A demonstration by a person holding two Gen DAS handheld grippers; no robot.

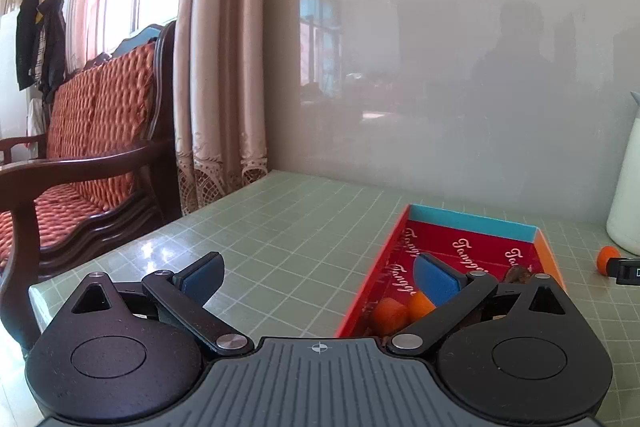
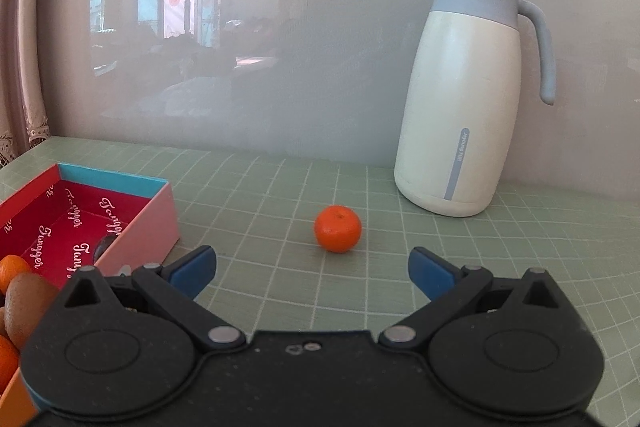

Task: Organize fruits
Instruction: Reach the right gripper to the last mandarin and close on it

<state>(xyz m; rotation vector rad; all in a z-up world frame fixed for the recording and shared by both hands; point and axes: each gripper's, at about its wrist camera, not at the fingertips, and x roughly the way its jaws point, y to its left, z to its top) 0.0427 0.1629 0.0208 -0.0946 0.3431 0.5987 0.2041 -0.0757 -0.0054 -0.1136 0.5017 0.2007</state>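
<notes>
A red box (image 1: 472, 223) with a blue far wall lies on the green grid mat, right of my left gripper (image 1: 320, 275), which is open and empty over the mat. Inside the box's near end lie tangerines (image 1: 390, 315) and a brown fruit (image 1: 520, 273), partly hidden by the right finger. In the right wrist view one loose tangerine (image 2: 338, 229) sits on the mat just ahead of my right gripper (image 2: 312, 267), open with nothing between its fingers. The box (image 2: 148, 227) stands to its left, holding a kiwi (image 2: 28, 303) and tangerines (image 2: 12, 269). The loose tangerine (image 1: 606, 259) also shows at the left view's right edge.
A white jug (image 2: 460, 107) with a pale blue lid and handle stands at the back right against the glossy wall. A wooden sofa (image 1: 92, 147) with orange cushions and a curtain (image 1: 216, 67) lie beyond the table's left edge.
</notes>
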